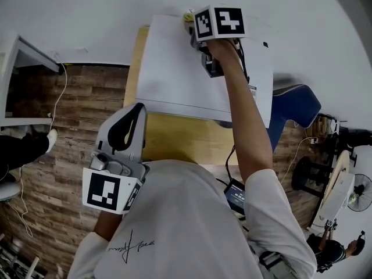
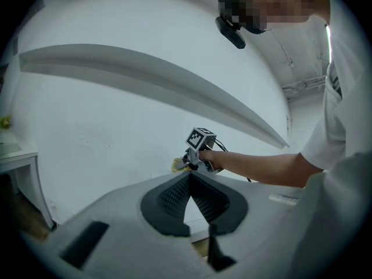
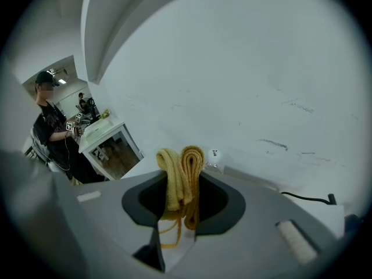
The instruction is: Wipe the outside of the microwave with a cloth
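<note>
The white microwave stands on a wooden table, seen from above in the head view. My right gripper reaches over the top to its far edge by the wall, shut on a folded yellow cloth. The right gripper view shows the cloth bunched upright between the jaws of that gripper, facing the white wall. My left gripper hangs back near my body at the table's front left, shut with nothing in it. In the left gripper view its pads meet, and the right gripper works beyond on the microwave top.
The wooden table shows in front of the microwave. A blue chair stands to the right, a white cabinet to the left with a cable on the floor. Another person stands by a white table far off.
</note>
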The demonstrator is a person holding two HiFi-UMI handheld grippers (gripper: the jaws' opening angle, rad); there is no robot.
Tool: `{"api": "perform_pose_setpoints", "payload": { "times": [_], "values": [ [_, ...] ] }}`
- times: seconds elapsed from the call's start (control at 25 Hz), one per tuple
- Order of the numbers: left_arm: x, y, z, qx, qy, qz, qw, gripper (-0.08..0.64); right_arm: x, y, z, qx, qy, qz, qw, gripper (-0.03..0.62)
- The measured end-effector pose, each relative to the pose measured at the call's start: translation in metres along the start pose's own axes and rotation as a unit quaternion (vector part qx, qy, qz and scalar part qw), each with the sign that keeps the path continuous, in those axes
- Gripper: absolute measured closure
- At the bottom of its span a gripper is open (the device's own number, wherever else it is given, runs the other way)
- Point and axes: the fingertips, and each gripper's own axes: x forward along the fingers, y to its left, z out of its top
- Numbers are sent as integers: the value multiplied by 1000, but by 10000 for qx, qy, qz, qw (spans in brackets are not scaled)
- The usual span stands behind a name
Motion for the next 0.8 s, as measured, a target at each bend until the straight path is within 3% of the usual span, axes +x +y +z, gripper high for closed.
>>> {"api": "perform_pose_setpoints", "payload": {
  "times": [0.64,0.8],
  "values": [
    [-4,13,0,-35,-21,120,9999,566,30,76,22,-261,-37,587,9979,476],
    [-4,14,0,-40,-31,170,9998,566,33,101,23,-146,-17,1081,9940,476]
  ]
}}
